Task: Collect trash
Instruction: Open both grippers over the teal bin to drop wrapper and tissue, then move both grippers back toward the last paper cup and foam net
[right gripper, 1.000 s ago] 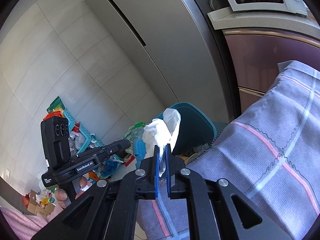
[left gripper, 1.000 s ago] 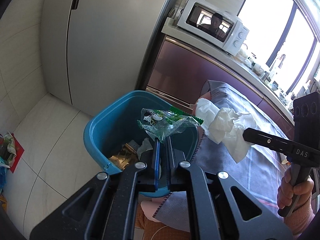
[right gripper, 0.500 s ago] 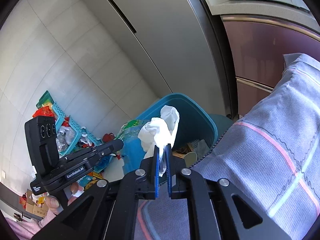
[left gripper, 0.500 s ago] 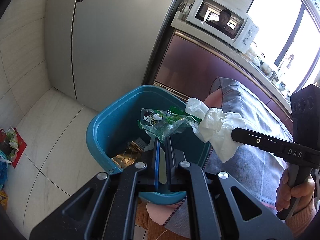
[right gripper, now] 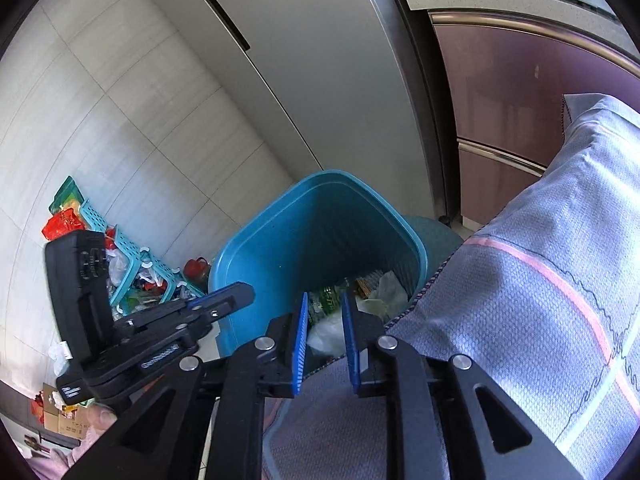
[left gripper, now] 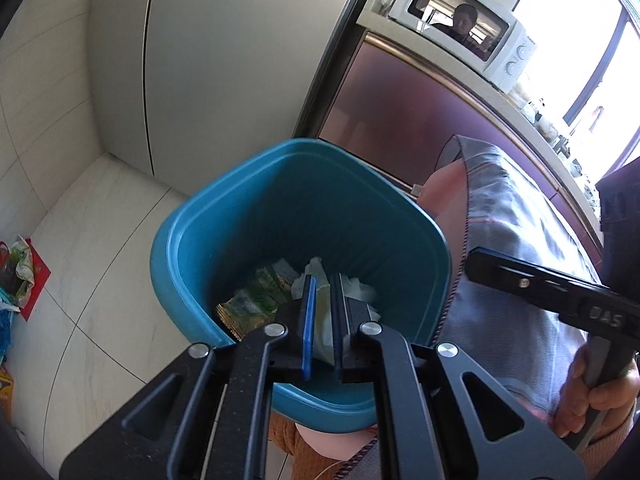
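- Blue bin (left gripper: pixel 192 240) stands on the tiled floor (left gripper: pixel 80 264), tight against the edge of the bench, near its corner. A grey checked cloth (right gripper: pixel 520 300) covers the bench and hangs over the edge, touching the bin's rim.
- Left claw (left gripper: pixel 323 278): tilted down over the bin mouth, tips inside the rim line. Jaws narrow, all but closed. Nothing sticks out past the tips. Something pale shows in the slit; cannot tell whether it is pinched or simply lies on the bin's bottom.
- Right claw (right gripper: pixel 325 296): over the bench edge at the bin's near rim, pointing down into it. Jaws have just been opening and now stand a modest gap apart. White tissue (right gripper: pixel 326 334) shows through the gap, low in the bin; the pads do not press on it.
- Trash in the bin: the tissue, a green wrapper (left gripper: pixel 260 294) with a gold crimped edge next to it, and a further pale crumpled scrap against the wall on the bench side.
- Right hand (left gripper: pixel 596 392) grips the right claw's handle, above the cloth.
- Surroundings: steel fridge (left gripper: pixel 220 60) behind the bin; microwave (left gripper: pixel 460 12) on the far worktop; teal basket (right gripper: pixel 132 256) with mixed litter on the floor, well apart from the bin.
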`<state>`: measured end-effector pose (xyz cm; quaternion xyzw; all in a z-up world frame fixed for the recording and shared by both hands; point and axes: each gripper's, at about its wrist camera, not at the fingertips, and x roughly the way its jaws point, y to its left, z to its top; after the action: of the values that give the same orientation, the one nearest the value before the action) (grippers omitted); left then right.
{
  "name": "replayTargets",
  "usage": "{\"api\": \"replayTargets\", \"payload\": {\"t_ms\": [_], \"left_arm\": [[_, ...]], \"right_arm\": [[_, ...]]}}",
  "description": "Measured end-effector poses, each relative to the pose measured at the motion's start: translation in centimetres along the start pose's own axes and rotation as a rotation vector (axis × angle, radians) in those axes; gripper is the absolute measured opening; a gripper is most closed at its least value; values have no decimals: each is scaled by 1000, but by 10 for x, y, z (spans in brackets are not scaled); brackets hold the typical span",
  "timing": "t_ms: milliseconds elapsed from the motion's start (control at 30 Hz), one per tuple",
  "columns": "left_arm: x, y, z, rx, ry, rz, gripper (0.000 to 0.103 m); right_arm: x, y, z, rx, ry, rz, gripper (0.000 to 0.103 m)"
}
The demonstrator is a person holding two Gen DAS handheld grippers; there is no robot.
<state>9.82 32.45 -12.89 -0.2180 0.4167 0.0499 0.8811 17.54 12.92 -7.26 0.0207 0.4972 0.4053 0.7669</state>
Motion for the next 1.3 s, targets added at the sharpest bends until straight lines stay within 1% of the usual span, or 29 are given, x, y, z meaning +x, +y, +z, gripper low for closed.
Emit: {"api": "replayTargets", "payload": {"t_ms": [133,200,233,400,567,667,767,867,1000,1167,1300], "left_arm": [[-2,-3,-4,5,-11,-17,6],[-7,-6,-6,16,-23,-28,9],[-11,-9,-6,24,-31,-32,11],[-29,-34,-8,85,-75,-79,20],[-42,-68,-12,156,-96,-143,26],[-45,-91,-16,197,-92,-189,26],[-47,-116,-22,240,-80,-233,26],[-45,-144,-29,294,-63,-278,26],[-42,-185,-41,375,-35,-338,27],[-35,-242,-63,485,13,-410,28],[-27,-289,-83,574,45,-454,31]], "right_arm": [[-10,-4,-5,7,-17,10,18],[-16,-5,-8,8,-29,19,19],[-21,-6,-10,6,-37,25,21],[-49,-11,-22,-10,-87,32,23],[-88,-21,-40,-3,-161,20,24],[-113,-31,-52,10,-208,-7,24],[-137,-43,-67,32,-250,-37,27],[-161,-57,-83,66,-293,-79,28],[-195,-78,-111,130,-357,-154,28],[-238,-114,-142,237,-431,-249,28],[-271,-146,-172,318,-476,-319,31]]}}
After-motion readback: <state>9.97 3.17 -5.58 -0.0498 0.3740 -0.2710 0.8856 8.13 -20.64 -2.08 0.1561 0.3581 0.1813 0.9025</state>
